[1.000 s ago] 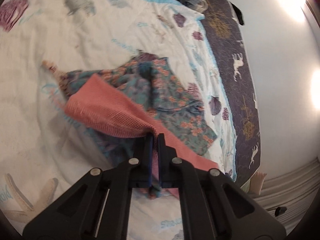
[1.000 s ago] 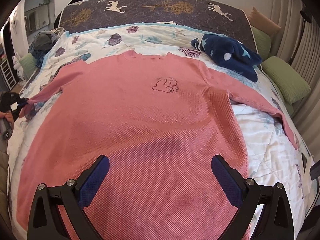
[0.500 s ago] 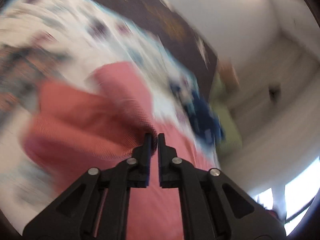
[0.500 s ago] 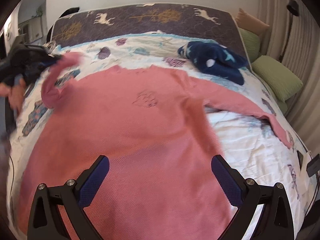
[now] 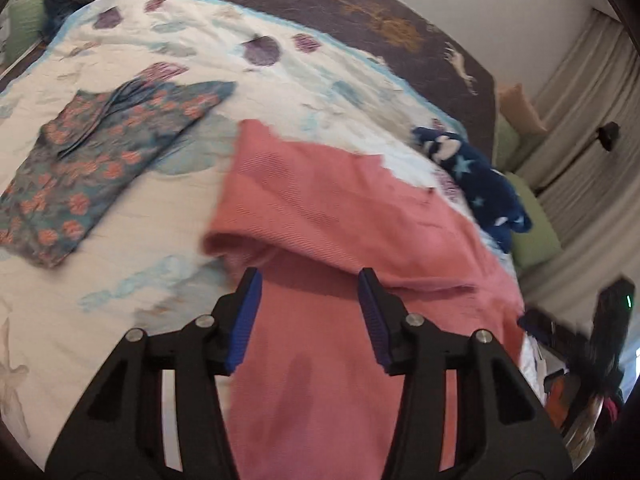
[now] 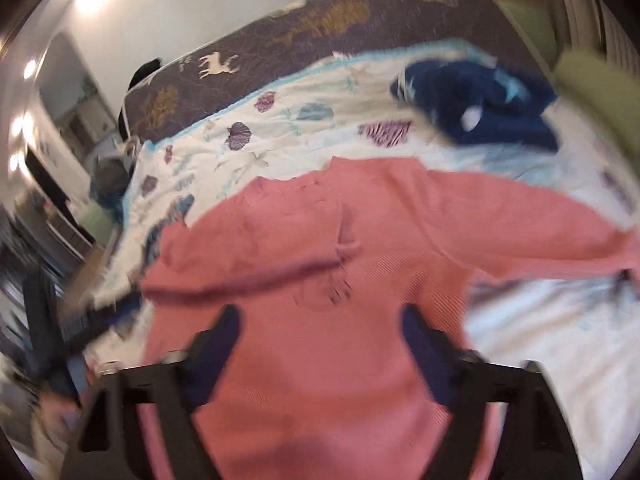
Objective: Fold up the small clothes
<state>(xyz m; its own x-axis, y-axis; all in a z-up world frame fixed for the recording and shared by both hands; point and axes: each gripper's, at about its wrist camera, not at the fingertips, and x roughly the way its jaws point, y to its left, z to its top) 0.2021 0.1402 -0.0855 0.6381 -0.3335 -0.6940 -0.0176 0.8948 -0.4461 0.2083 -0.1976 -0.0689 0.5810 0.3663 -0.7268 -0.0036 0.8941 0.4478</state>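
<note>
A pink long-sleeved sweater lies spread on the bed, also in the right wrist view. Its left sleeve is folded across the chest; the other sleeve stretches out to the right. My left gripper is open and empty just above the folded sleeve. My right gripper is open and empty above the sweater's lower body. The right wrist view is blurred by motion.
A folded teal floral garment lies left of the sweater. A dark blue starry garment lies near the headboard. Green pillows sit at the right edge. The quilt has shell prints.
My left gripper carried the sleeve across the sweater, opened and let it go. The right gripper stayed open and swung, tilting its view.
</note>
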